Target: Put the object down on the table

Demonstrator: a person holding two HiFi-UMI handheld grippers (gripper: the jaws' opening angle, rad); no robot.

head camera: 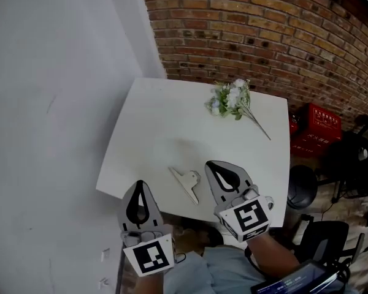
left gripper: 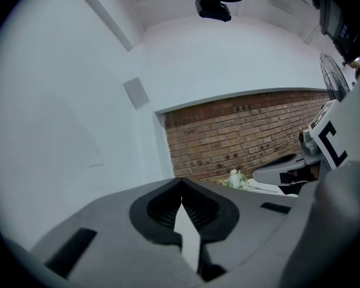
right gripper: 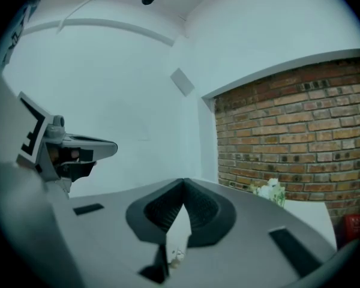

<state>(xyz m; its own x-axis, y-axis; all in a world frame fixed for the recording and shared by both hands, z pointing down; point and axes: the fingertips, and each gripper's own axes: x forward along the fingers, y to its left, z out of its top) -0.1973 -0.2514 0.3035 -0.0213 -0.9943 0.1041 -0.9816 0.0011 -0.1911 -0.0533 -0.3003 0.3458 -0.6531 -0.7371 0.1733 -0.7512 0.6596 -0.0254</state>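
Plainly left claw (head camera: 140,192) and right claw (head camera: 218,170) both tip-to-tip, empty, clip (head camera: 187,182) loose on table (head camera: 153,133).

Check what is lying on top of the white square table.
A small bouquet of white flowers lies near the far edge and a pale flat clip near the front of the white table. The right gripper covers part of the front edge, so anything beneath it is hidden.

Both same build tbh. Left gripper (head camera: 140,188) & right gripper (head camera: 213,167): matte grey teardrop shells w/ black ribbed pads (left gripper: 162,212) and dark rectangular slots (left gripper: 72,251), all ahead of a white cube (head camera: 150,256) w/ black square markers. Light blue-grey shirt (head camera: 199,274) just behind the cube.
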